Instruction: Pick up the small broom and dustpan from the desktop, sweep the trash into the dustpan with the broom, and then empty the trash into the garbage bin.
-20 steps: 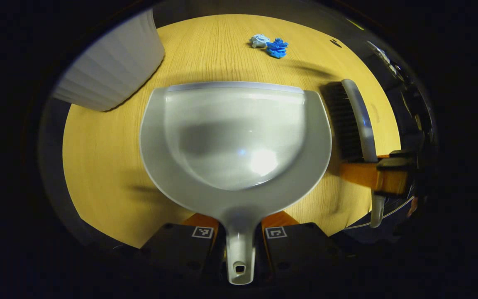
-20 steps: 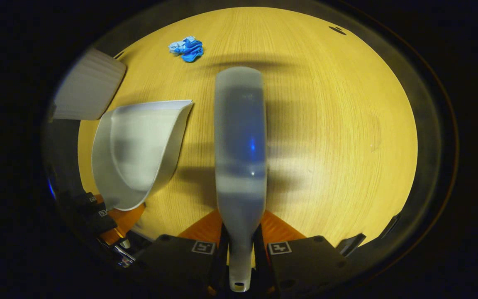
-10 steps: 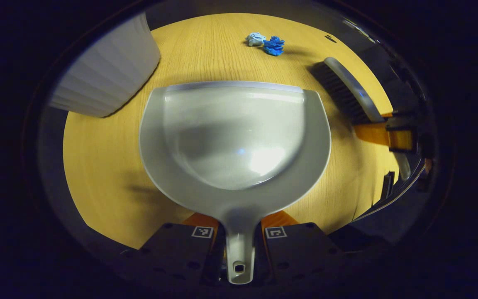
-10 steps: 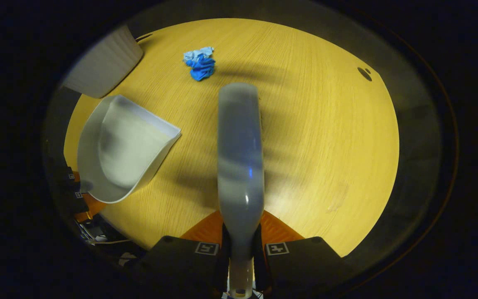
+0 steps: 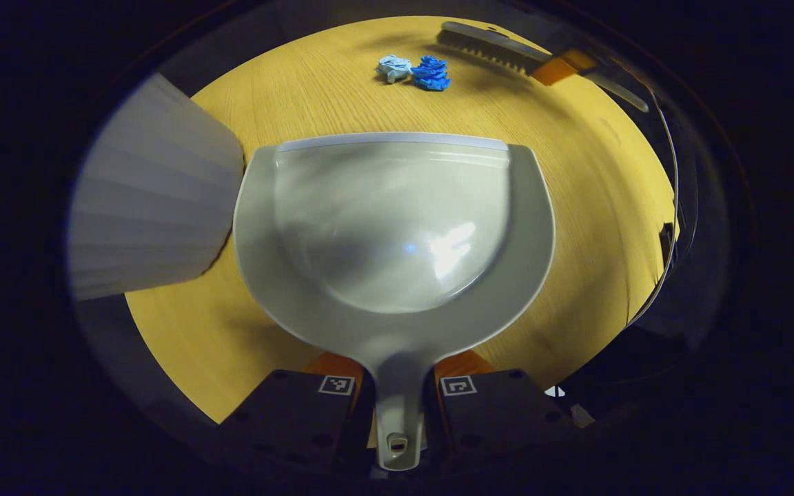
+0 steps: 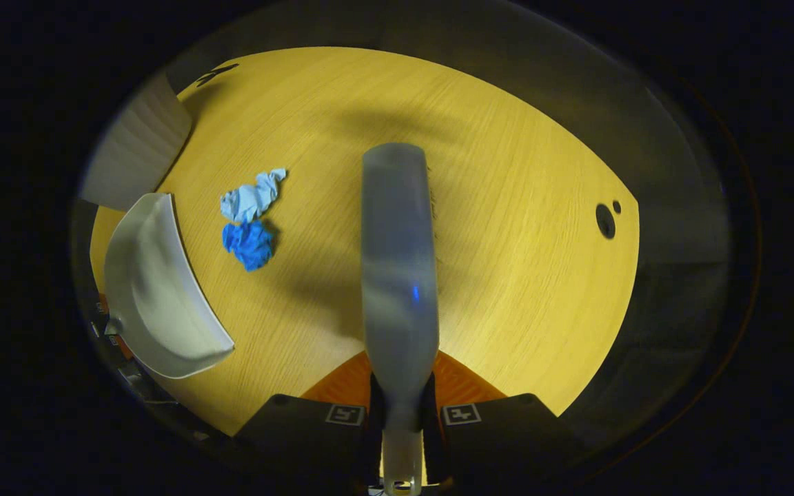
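Dustpan (image 5: 397,227) and broom (image 6: 398,269) both gripped, above the worktop (image 5: 576,207).

Left gripper (image 5: 397,389) pinches the dustpan's handle, its mouth toward two crumpled scraps, pale blue (image 5: 394,67) and dark blue (image 5: 431,73), near the far edge. Right gripper (image 6: 400,415) clamps the broom's handle; in the left gripper view the bristles sit just beyond the scraps. A ribbed white bin (image 5: 149,220) stands at the left edge, beside the dustpan.

In the left gripper view, trash (image 5: 413,71) lies beyond the dustpan (image 5: 392,227), bin (image 5: 151,222) at its left.
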Demonstrator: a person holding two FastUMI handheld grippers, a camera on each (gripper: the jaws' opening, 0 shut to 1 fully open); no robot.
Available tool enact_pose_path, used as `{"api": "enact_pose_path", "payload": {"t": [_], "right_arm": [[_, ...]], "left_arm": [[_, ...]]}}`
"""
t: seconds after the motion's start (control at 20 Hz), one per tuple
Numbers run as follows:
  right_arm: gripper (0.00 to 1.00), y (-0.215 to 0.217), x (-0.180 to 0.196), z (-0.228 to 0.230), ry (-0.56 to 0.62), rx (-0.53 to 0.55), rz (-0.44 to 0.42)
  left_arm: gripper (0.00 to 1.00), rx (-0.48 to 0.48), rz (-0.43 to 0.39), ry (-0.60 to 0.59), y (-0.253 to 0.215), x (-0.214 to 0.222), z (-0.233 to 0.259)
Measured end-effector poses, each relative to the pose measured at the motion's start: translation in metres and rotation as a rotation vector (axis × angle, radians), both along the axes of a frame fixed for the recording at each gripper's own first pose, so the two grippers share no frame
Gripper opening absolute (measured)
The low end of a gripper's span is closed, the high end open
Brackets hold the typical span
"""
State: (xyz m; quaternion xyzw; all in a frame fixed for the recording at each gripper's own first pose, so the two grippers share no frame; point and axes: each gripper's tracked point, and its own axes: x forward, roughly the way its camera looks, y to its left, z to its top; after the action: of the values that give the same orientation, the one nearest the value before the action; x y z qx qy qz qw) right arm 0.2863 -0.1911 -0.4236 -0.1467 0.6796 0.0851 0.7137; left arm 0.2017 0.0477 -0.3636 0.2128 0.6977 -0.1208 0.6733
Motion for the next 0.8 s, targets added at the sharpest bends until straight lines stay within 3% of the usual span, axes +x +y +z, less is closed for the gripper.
{"api": "enact_pose_path", "payload": {"t": [0.05, 0.15, 0.4, 0.65, 0.8], "right_arm": [[0.32, 0.006, 0.01, -0.003, 0.008, -0.004, 0.018], [0.27, 0.015, 0.023, -0.007, 0.034, -0.024, 0.072], [0.27, 0.041, 0.034, -0.016, 0.09, -0.021, 0.208], [0.27, 0.087, -0.015, -0.013, 0.214, 0.075, 0.364], [0.3, 0.136, -0.072, 0.006, 0.33, 0.206, 0.332]], "left_arm": [[0.29, 0.004, -0.019, 0.005, 0.002, 0.004, -0.001], [0.29, 0.015, -0.047, 0.016, 0.005, 0.01, -0.002], [0.29, 0.014, -0.069, 0.024, 0.008, 0.015, -0.004], [0.29, -0.027, -0.106, -0.034, 0.006, 0.021, -0.007], [0.29, -0.086, -0.116, -0.087, 0.003, 0.023, -0.012]]}}
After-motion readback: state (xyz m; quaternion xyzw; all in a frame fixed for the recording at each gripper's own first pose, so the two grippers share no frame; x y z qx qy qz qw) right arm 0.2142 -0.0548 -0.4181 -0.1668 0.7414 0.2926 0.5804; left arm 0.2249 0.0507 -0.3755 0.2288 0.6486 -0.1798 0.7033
